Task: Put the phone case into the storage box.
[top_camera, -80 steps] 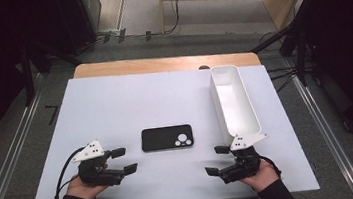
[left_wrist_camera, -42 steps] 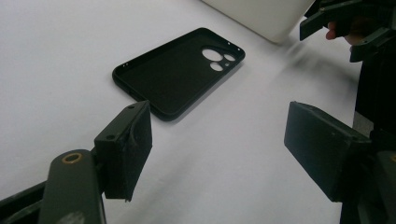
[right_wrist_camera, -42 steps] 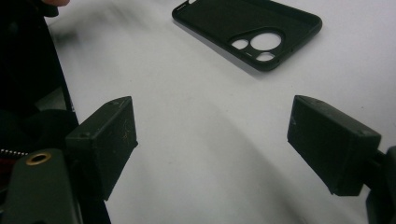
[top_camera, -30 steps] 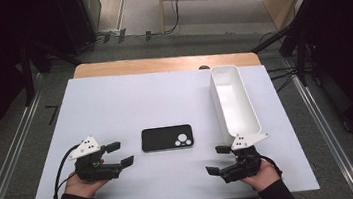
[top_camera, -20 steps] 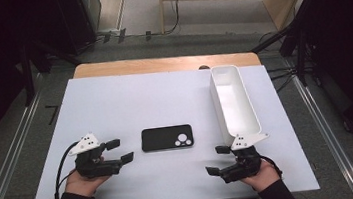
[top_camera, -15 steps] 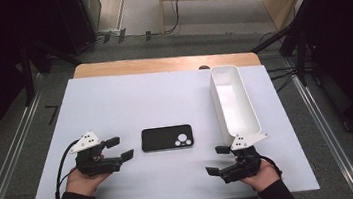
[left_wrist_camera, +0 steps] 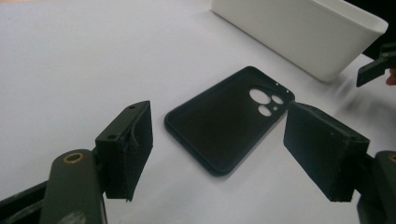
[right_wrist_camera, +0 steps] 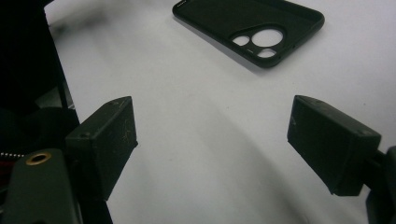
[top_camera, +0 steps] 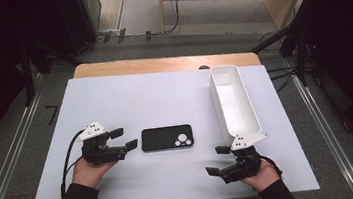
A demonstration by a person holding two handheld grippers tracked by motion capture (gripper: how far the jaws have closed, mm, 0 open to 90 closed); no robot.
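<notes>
I'm seeing left gripper (top_camera: 123, 139) hanging w/ jaws wide apart, nothing between pads, tips just beside phone case (top_camera: 167, 138) but not touching. Right gripper (top_camera: 217, 161) also gaping, empty, well apart from case. No readable writing. Case is lying flat mid-table (top_camera: 139, 98), black, camera cutouts facing the white bin (top_camera: 235, 103).

Black phone case (top_camera: 167, 138) lies flat, open side up, mid-table.

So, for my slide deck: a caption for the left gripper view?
Open left tongs face a flat black rubber phone case beside a long white plastic bin.
</notes>
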